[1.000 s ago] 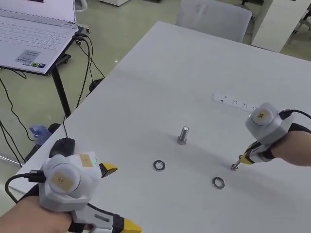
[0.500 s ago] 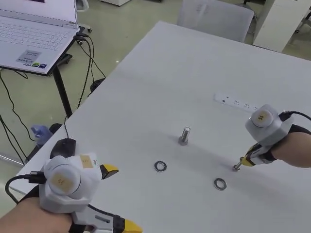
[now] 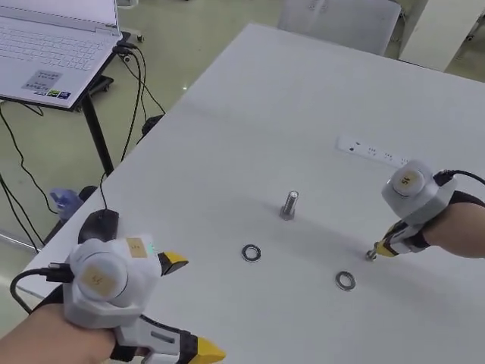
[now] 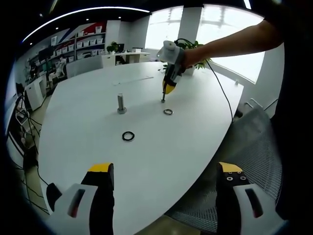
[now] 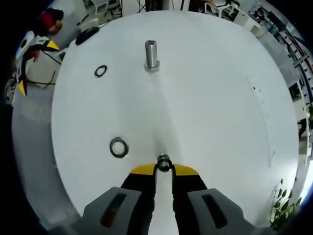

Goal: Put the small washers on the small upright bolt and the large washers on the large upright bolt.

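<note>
The right gripper (image 5: 164, 170) has its two jaws pressed close on the small bolt (image 5: 164, 161), pinching it near the top. The small bolt stands on the white table (image 3: 250, 129). It is off to the right of the large bolt (image 3: 289, 205) and a bit nearer to the person. I think the job right now is to get this little bolt standing straight so that washers can go on it.

To do that well, hold the small bolt straight up, not leaning. Press its flat end down on the table. Then open the jaws slowly and only a little, and lift the gripper straight up. A quick pull or a bump to the side could tip the bolt over, because it looks thin and light.

The silver washer (image 3: 345, 280) lies flat to the right of the large bolt, nearer to the person and close to the small bolt. Take care not to push it when the gripper lifts away. The dark washer (image 3: 251, 252) lies flat to the left of the large bolt, also nearer to the person. Neither washer touches the large bolt, and no washer is on it yet. The two washers look about the same size, so I cannot tell which one is small and which is large.

The left gripper (image 4: 165, 169) has its jaws spread wide and holds nothing. It hangs far to the left of the large bolt, by the table's edge. It could go for the dark washer, but a flat washer is hard to grab, so the jaws should come down on its rim.
</note>
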